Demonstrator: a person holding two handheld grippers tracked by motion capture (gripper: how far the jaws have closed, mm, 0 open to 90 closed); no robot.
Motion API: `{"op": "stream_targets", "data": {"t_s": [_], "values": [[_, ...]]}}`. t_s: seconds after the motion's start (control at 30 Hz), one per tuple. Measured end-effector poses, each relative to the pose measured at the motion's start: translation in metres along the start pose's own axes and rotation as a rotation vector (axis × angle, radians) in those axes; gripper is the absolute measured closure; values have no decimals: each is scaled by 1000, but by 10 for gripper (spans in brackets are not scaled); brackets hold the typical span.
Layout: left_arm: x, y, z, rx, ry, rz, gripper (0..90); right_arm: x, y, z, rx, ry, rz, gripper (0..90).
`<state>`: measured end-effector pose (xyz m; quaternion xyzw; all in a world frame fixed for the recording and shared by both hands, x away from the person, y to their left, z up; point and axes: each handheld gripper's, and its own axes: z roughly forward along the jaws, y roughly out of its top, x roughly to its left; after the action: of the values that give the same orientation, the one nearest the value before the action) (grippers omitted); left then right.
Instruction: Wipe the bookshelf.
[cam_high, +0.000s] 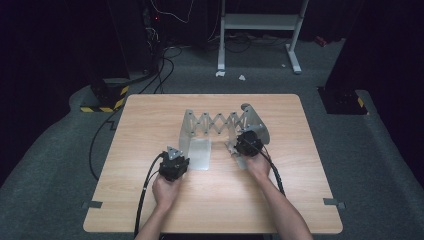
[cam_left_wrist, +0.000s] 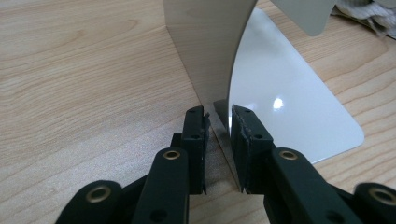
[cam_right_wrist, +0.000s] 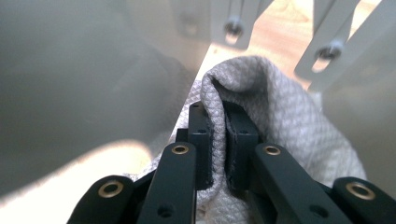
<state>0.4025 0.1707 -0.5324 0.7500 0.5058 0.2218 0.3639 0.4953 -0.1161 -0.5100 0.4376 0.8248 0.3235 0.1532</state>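
High view: metal rack, an accordion-type expanding stand with a plate at each end, stands mid-table. Left gripper at the near edge of the left end plate; right gripper at the right end plate.

Left gripper view: jaws set either side of the upright plate's lower edge, a narrow gap between them, the sheet metal in that gap. Whether the pads actually bite the metal, cannot tell; they look close to touching. Flat base plate lies on the table just to the right of the jaws.

Right gripper view: right gripper closed on a fold of grey-white cloth, pinched firmly, right beside the rack's lattice arms.

Judgement: step in hand is wiping the rack, left side steadying the frame while the right works the cloth against it. Next move likely calls for a firm hold on the left plate so the rack does not slide or fold, then drawing the cloth along the metal without snagging on the lattice rivets.
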Motion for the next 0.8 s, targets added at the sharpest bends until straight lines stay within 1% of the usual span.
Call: {"op": "stream_targets", "data": {"t_s": [0.07, 0.13, 0.2, 0.27, 0.3, 0.33, 0.37, 0.4, 0.43, 0.47, 0.5, 0.53, 0.57, 0.6, 0.7, 0.73, 0.77, 0.8], "values": [[0, 0, 0, 0, 0, -1, 753, 2, -5, -5, 7, 4, -18, 834], [0, 0, 0, 0, -1, -3, 754, 4, -7, -8, 11, 9, -23, 834], [0, 0, 0, -1, -2, -4, 754, 6, -12, -13, 15, 9, -42, 834], [0, 0, 0, 2, -4, 1, 760, 5, -13, -16, 5, 1, -40, 834], [0, 0, 0, 2, -5, 1, 765, 2, -8, -17, -11, -5, -18, 834], [0, 0, 0, 1, -5, 0, 765, 2, -8, -17, -11, -5, -18, 834], [0, 0, 0, 2, -6, 1, 768, -3, -1, -15, -18, -19, -1, 834], [0, 0, 0, 2, -6, 1, 768, -3, -1, -15, -18, -19, -1, 834], [1, 0, 0, 2, -8, 1, 771, -7, 6, -11, -29, -32, 10, 834], [1, 0, 0, 2, -8, 1, 774, -7, 6, -11, -29, -32, 10, 834], [1, 0, 0, 2, -9, 0, 776, -10, 11, -5, -27, -39, 26, 834], [1, 0, 0, 2, -11, 0, 776, -10, 11, -5, -27, -39, 26, 834], [0, 0, 0, 0, -13, -1, 783, -11, 14, 3, -21, -44, 31, 834], [0, 0, 0, 0, -13, -1, 786, -11, 14, 3, -21, -44, 31, 834], [0, 0, 0, 0, -10, 2, 786, -12, 11, 12, -18, -31, 41, 833], [0, 0, 0, 0, -6, 3, 785, -11, 9, 13, -18, -30, 40, 833], [-2, 0, 0, -2, 3, 3, 786, -9, 8, 10, -8, -15, 27, 833], [-2, 0, 0, -2, 3, 3, 787, -9, 8, 10, -8, -15, 27, 833]]}}
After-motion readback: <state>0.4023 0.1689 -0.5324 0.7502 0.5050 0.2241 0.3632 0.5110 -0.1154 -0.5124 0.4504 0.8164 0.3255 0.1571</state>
